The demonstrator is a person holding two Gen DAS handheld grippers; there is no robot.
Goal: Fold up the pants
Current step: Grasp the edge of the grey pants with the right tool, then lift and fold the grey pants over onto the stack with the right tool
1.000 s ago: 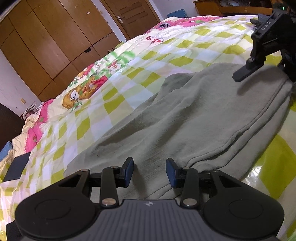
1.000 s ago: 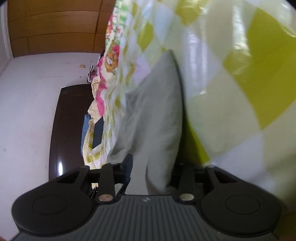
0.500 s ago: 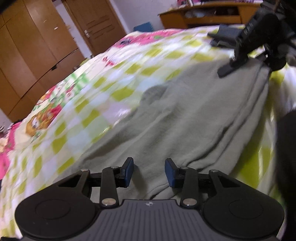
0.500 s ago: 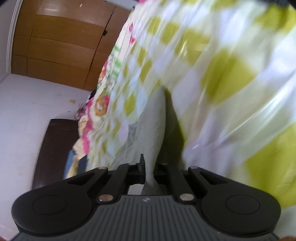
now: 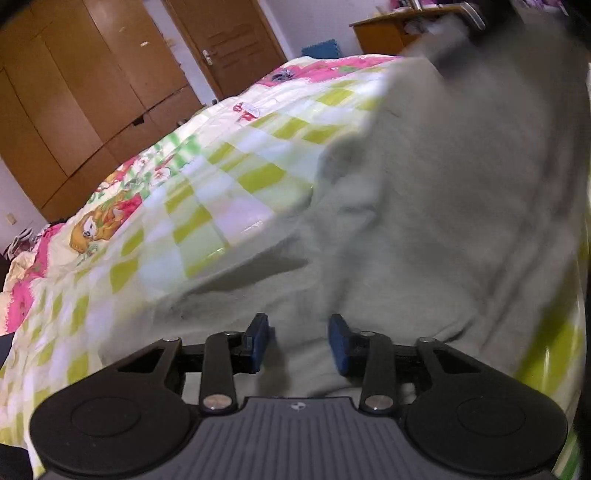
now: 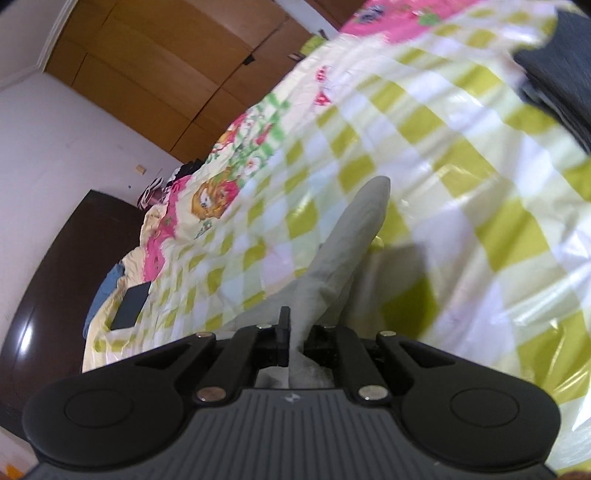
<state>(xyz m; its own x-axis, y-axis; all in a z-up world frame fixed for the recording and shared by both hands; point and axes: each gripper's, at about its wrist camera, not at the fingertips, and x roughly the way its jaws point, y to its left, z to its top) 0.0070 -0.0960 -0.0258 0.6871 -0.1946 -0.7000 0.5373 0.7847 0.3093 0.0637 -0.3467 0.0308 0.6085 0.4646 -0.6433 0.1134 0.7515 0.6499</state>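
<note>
Grey sweatpants (image 5: 424, 221) lie on a green-and-white checked bedspread (image 5: 221, 192). Their far right part is lifted and blurred. My left gripper (image 5: 297, 325) hovers low over the near edge of the cloth. Its jaws are closing, with blue pads apart and grey fabric between and below them, not pinched. In the right wrist view my right gripper (image 6: 295, 325) is shut on a fold of the pants (image 6: 354, 229), which stands up as a narrow ridge above the bedspread (image 6: 443, 166).
A wooden wardrobe (image 5: 74, 92) and a door (image 5: 221, 44) stand beyond the bed, and a desk (image 5: 399, 29) at the back right. A dark folded garment (image 6: 561, 74) lies at the far end. A dark flat item (image 6: 131, 306) sits near the dark headboard (image 6: 66, 266).
My right gripper has risen and rolled, pulling the pinched end of the pants up off the bed. The left gripper slid along the near edge and its jaws narrowed a little.
</note>
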